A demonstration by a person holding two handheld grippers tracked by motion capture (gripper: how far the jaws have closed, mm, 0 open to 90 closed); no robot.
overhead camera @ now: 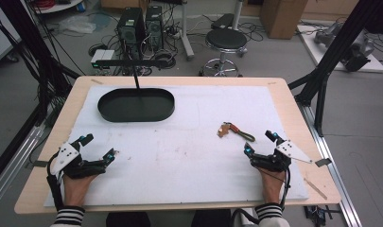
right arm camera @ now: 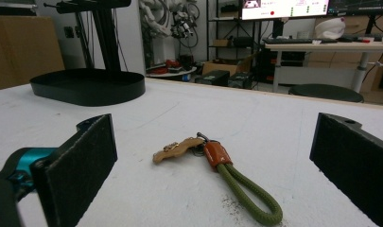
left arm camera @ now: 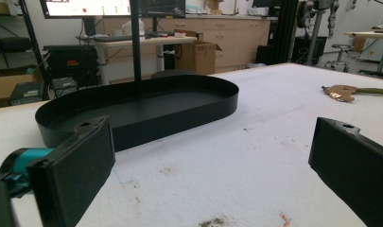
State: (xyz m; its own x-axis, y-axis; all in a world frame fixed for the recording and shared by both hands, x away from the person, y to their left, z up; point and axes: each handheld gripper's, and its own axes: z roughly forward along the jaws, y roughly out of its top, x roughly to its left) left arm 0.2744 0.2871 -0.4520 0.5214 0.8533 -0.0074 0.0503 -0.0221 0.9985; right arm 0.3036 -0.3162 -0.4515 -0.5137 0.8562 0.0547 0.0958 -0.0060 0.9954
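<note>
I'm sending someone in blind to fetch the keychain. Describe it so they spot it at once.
Start at the white mat covering the wooden table; the black oval tray sits at its far left. The keychain lies alone on the right half, just ahead of the right gripper. It has a tan wooden charm, an orange leather collar and an olive-green cord loop.

No text, label, brand or number can be read. The monitor (left arm camera: pixel 87 7) behind the tabletop shows rows of writing, as does another screen (right arm camera: pixel 283 8), all too small and blurred.
</note>
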